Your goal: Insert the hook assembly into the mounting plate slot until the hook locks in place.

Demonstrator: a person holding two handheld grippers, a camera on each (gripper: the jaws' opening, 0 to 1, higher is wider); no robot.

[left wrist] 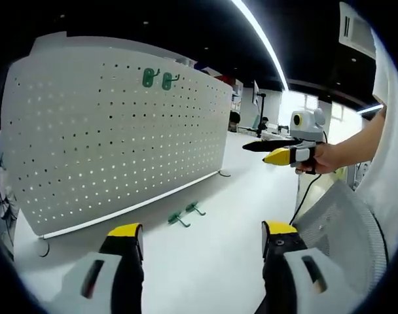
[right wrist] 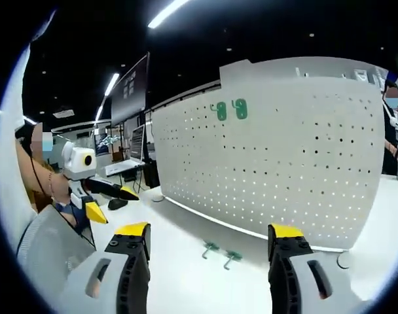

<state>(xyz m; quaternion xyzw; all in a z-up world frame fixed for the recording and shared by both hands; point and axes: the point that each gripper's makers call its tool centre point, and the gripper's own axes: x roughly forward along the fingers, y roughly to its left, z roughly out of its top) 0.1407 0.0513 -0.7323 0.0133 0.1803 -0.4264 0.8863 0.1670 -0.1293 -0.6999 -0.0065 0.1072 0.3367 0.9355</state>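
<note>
Item: two green hooks [left wrist: 186, 214], lying loose on the white desk [left wrist: 212, 261] at lower centre of the left gripper view, just in front of the pegboard [left wrist: 114, 131]; two more hooks [left wrist: 158, 79] already hang at its upper part. My left tool [left wrist: 202, 239] is open, empty, jaws wide apart; my right tool [right wrist: 209, 242] likewise gapes empty over the desk. Handling, as I judge: small, light, stiff, likely slippery plastic; best pinched across the flat backplate, leaving the pegs free for the holes.
</note>
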